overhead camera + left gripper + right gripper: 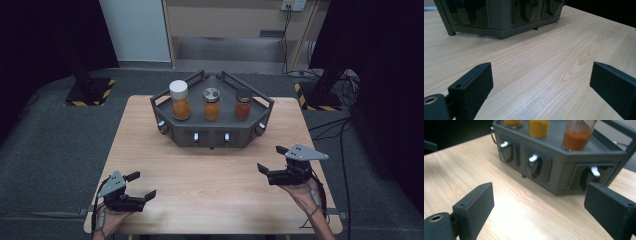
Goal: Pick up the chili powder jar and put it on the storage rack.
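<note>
A dark grey angular rack (212, 136) stands at the far middle of the wooden table (210, 175). On its top shelf stand three spice jars: a white-lidded orange one (179, 100), a metal-lidded yellow one (211, 103) and a dark-lidded red one (243, 104). My left gripper (141, 185) is open near the front left corner, nothing between its jaws. My right gripper (272, 158) is open at the front right, also holding nothing. In the right gripper view the rack (564, 157) shows small levers (533, 158) on its front panels, and the red jar (577, 135) stands above them. In the left gripper view the rack (499, 17) lies ahead.
Bare wood lies between both grippers and the rack. Black stands with yellow-striped bases (89, 92) flank the table on the grey floor. Cables (330, 125) trail at the right. A pale cabinet (235, 20) stands behind.
</note>
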Available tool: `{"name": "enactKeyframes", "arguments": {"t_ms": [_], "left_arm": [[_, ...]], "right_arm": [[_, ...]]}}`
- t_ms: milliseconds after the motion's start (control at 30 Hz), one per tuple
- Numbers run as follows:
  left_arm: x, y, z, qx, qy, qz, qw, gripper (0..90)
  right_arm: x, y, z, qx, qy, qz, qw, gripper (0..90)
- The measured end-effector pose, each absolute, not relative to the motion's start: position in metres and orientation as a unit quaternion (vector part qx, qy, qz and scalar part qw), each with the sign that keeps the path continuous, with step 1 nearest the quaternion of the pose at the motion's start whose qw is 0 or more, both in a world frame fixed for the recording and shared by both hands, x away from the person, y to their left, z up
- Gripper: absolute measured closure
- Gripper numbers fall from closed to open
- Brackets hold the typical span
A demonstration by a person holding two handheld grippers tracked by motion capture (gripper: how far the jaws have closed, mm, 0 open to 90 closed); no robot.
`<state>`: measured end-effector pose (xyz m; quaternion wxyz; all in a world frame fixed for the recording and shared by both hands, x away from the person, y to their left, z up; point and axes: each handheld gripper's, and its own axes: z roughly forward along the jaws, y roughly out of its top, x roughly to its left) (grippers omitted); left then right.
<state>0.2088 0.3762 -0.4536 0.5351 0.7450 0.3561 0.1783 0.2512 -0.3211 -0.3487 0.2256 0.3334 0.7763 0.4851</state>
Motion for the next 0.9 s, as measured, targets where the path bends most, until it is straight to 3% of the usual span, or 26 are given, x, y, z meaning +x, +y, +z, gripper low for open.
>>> {"name": "enactKeyframes", "arguments": {"t_ms": [900], "left_arm": [[0.208,0.376,-0.453,0.744,0.357,0.181,0.535,3.9]], "right_arm": [[0.215,-0.343,-0.406,0.361,0.768,0.478,0.228,8.7]]}}
